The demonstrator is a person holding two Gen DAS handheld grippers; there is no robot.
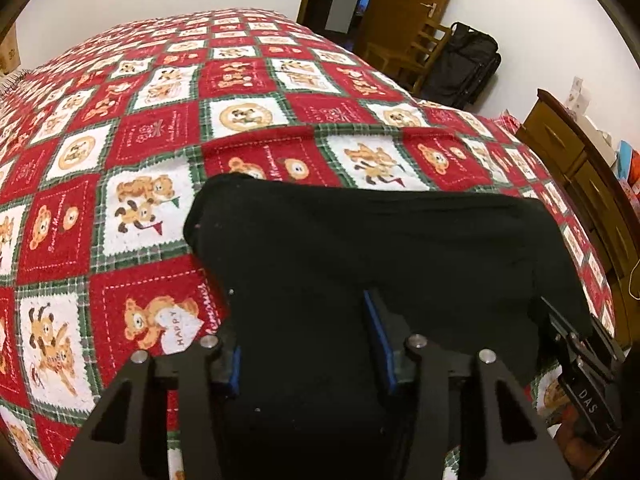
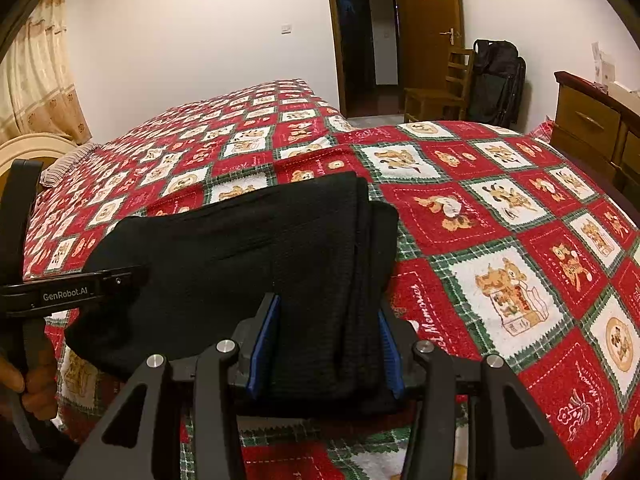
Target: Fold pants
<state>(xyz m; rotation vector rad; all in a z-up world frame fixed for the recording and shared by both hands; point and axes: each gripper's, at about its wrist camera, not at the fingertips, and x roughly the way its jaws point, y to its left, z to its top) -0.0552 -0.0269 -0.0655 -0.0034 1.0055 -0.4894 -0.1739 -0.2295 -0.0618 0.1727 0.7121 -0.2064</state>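
The black pants (image 1: 360,240) lie folded in a thick stack on the red, white and green bear-print bedspread (image 1: 140,140). In the left wrist view my left gripper (image 1: 306,340) is open, its blue-padded jaws wide apart astride the near edge of the stack. In the right wrist view the pants (image 2: 248,248) show layered edges at their right side. My right gripper (image 2: 326,344) is open, its jaws on either side of the stack's near right corner. The left gripper's body (image 2: 72,286) shows at the left edge of that view.
A wooden dresser (image 2: 592,128) stands to the right of the bed. A wooden chair (image 2: 444,88) and a black bag (image 2: 498,80) stand by the open door (image 2: 428,24) at the back. A curtain (image 2: 36,72) hangs at the left.
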